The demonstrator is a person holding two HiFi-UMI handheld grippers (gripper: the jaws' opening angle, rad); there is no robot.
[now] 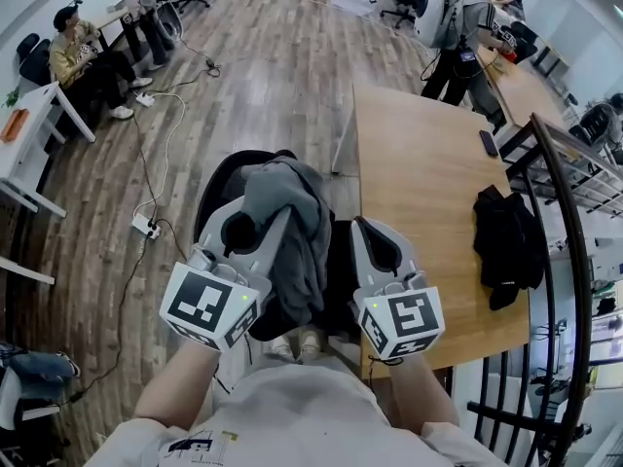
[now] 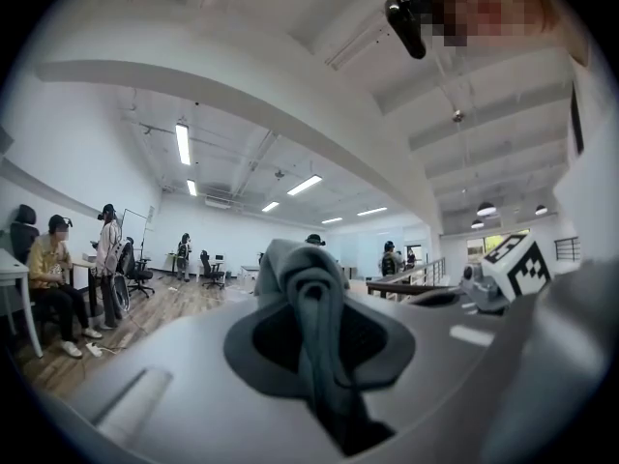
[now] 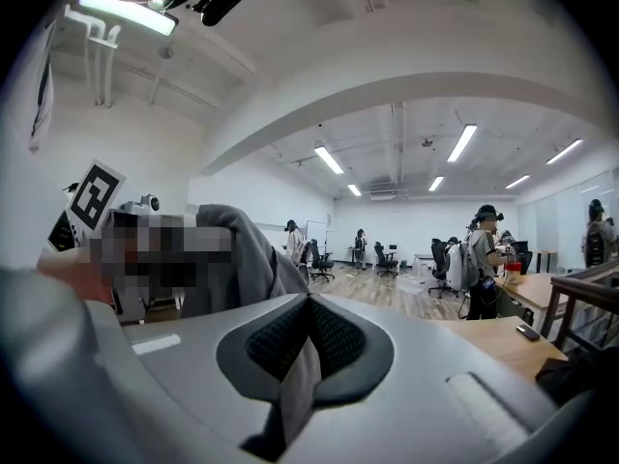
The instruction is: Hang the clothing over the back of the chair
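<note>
A grey piece of clothing (image 1: pixel 292 227) hangs bunched between my two grippers, above the black office chair (image 1: pixel 218 185) just in front of me. My left gripper (image 1: pixel 261 224) is shut on a thick fold of the clothing (image 2: pixel 308 288), which rises in a hump past its jaws. My right gripper (image 1: pixel 362 230) is shut on a thin edge of the same clothing (image 3: pixel 295 380), and the rest of the cloth drapes off to its left. Most of the chair's seat and back is hidden under the cloth and the grippers.
A wooden table (image 1: pixel 419 173) stands right of the chair, with a black garment (image 1: pixel 506 241) and a small dark device (image 1: pixel 488 143) on it. A dark metal railing (image 1: pixel 569 261) runs at far right. Cables and a power strip (image 1: pixel 146 226) lie on the floor at left. People stand and sit further off.
</note>
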